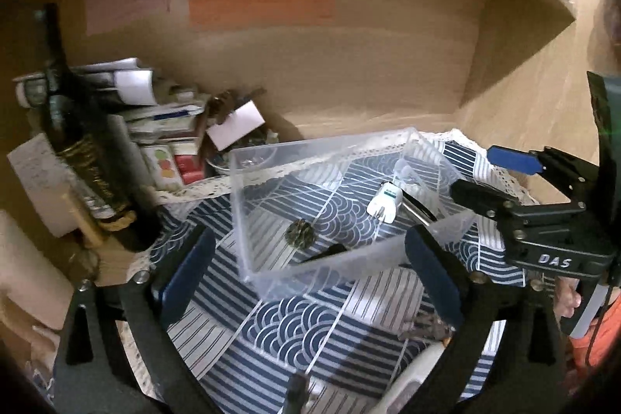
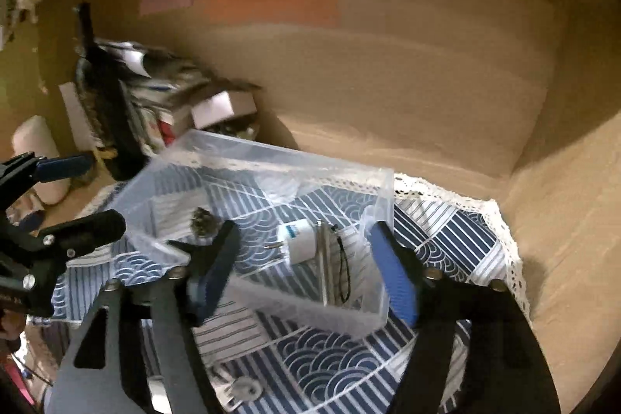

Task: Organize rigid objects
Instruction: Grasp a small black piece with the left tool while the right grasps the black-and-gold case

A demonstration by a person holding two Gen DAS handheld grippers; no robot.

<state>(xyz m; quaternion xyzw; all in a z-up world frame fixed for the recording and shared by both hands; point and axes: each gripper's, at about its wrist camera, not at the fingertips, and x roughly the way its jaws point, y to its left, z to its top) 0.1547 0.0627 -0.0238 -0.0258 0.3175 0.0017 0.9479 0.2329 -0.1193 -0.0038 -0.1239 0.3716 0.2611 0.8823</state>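
A clear plastic bin [image 1: 264, 270] [image 2: 372, 321] stands on a blue-and-white patterned cloth [image 1: 295, 328] [image 2: 330, 355] inside a wooden shelf. In it lie a white plug adapter [image 1: 382, 206] [image 2: 300, 243], a small dark pinecone-like object [image 1: 299, 233] [image 2: 202, 220] and a metal bar with a black cord [image 2: 330, 266]. My left gripper [image 1: 310, 266] is open and empty in front of the bin's near wall. My right gripper [image 2: 306, 266] is open at the bin's near right part, its fingers on either side of the adapter; it also shows in the left wrist view [image 1: 481, 177].
A dark wine bottle [image 1: 77, 138] [image 2: 104, 103], stacked boxes and papers [image 1: 155, 127] fill the shelf's left. A white object [image 1: 411, 379] and a metal piece [image 2: 240, 390] lie on the cloth near me. The wooden back wall [image 1: 349, 64] carries coloured paper strips.
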